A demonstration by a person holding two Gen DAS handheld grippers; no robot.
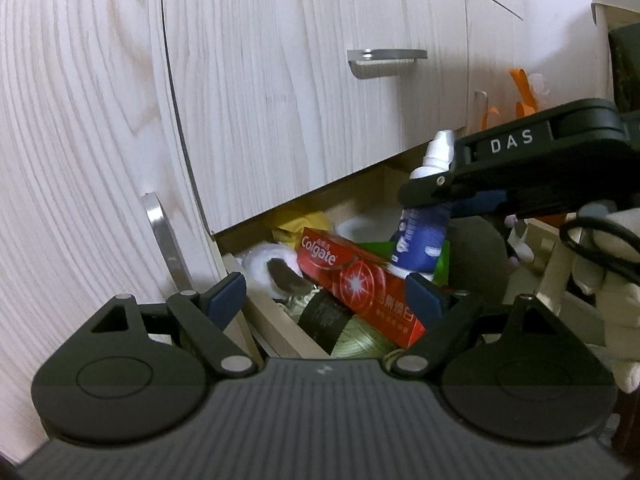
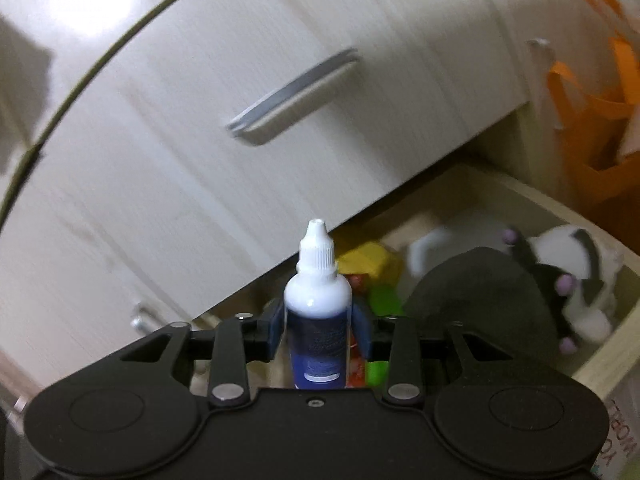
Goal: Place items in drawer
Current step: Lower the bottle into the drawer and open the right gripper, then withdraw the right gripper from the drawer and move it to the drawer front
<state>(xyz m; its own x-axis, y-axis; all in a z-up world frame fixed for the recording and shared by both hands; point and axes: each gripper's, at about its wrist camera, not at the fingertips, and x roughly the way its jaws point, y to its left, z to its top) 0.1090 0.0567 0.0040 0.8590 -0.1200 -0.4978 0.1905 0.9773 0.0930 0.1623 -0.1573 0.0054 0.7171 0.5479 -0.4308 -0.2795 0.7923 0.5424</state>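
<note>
My right gripper [image 2: 318, 330] is shut on a small white dropper bottle with a blue label [image 2: 318, 320], held upright above the open drawer [image 2: 624, 328]. In the left wrist view the same bottle [image 1: 426, 216] hangs in the right gripper [image 1: 430, 200] over the drawer's contents. My left gripper [image 1: 326, 294] is open and empty, just in front of the drawer's left side wall [image 1: 280, 316]. A red Colgate box [image 1: 356, 280] lies in the drawer between its fingers.
The drawer also holds a yellow item [image 1: 298, 220], a green item [image 2: 384, 300], a white roll [image 1: 264, 264], a dark round thing [image 2: 480, 304] and a black-and-white plush toy [image 2: 572, 276]. A closed drawer front with a metal handle [image 1: 386, 60] is above. An orange bag [image 2: 600, 128] stands to the right.
</note>
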